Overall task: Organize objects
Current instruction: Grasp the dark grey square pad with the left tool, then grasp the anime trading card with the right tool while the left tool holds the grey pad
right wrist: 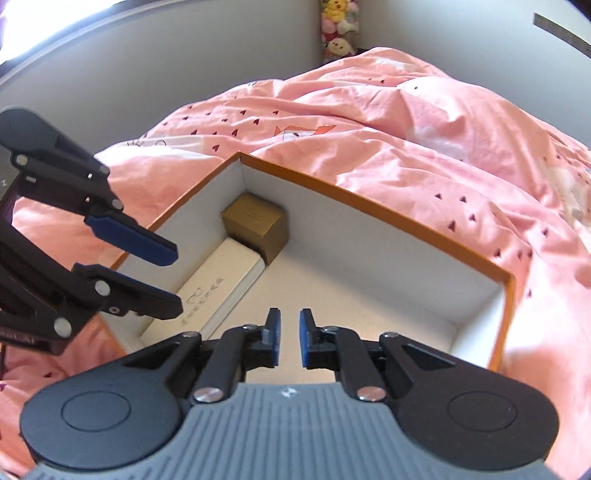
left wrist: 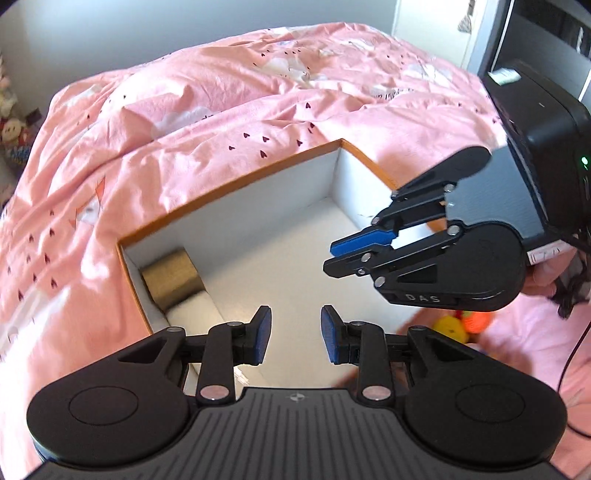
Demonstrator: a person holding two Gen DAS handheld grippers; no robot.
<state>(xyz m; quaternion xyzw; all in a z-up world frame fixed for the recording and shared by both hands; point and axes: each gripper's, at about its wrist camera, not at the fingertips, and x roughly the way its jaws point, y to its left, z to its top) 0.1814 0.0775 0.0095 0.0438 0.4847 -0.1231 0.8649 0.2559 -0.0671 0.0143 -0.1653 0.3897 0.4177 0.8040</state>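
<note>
An open orange-rimmed box with white inner walls lies on a pink bed; it also shows in the right wrist view. A small brown carton stands in one corner, with a flat white box lying beside it. My left gripper is open and empty above the box's near side; it also shows in the right wrist view. My right gripper is open with a narrow gap, empty, over the box floor; it also shows in the left wrist view.
A rumpled pink duvet surrounds the box. Yellow and orange toys lie on the bed right of the box. Plush toys sit in the far corner by a grey wall. A dark cabinet stands at the far right.
</note>
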